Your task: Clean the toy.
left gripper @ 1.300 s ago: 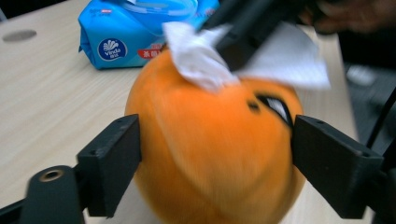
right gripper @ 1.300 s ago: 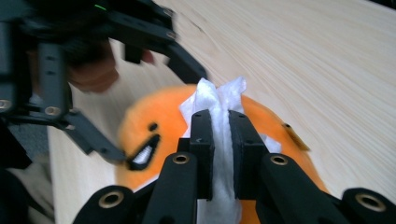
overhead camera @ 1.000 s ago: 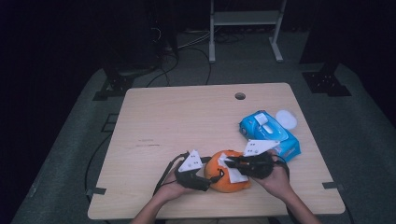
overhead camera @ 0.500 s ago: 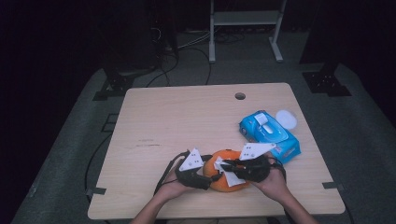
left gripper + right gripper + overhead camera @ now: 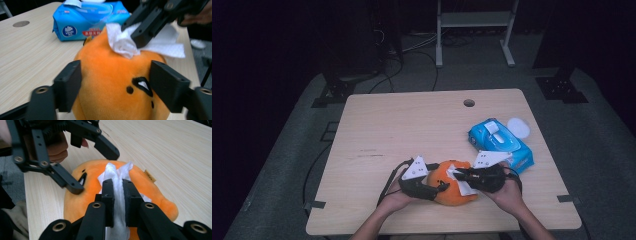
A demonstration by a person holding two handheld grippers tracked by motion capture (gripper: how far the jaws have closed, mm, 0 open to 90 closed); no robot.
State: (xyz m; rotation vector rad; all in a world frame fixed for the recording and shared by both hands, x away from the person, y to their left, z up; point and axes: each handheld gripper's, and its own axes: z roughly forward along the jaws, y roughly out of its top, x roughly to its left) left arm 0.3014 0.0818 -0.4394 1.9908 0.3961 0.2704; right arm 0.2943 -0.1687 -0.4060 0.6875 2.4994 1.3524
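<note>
An orange plush toy (image 5: 451, 189) with a black-stitched face lies near the table's front edge. My left gripper (image 5: 439, 181) is shut on it from the left. In the left gripper view its jaws (image 5: 117, 85) press the toy's (image 5: 105, 65) two sides and have just closed a little further. My right gripper (image 5: 458, 175) comes in from the right, shut on a crumpled white wipe (image 5: 112, 173). It holds the wipe (image 5: 165, 46) against the top of the toy (image 5: 82, 197). The right gripper (image 5: 117, 192) points along the toy's back.
A blue pack of wipes (image 5: 502, 142) lies right of the toy, its flap up, with a white round lid (image 5: 518, 127) behind it. The wooden table (image 5: 412, 130) has a cable hole (image 5: 469, 103) near its far edge. Dark floor and stands surround it.
My right gripper has shifted slightly left across the top of the toy with the wipe in it. The left gripper and the toy stay where they were.
</note>
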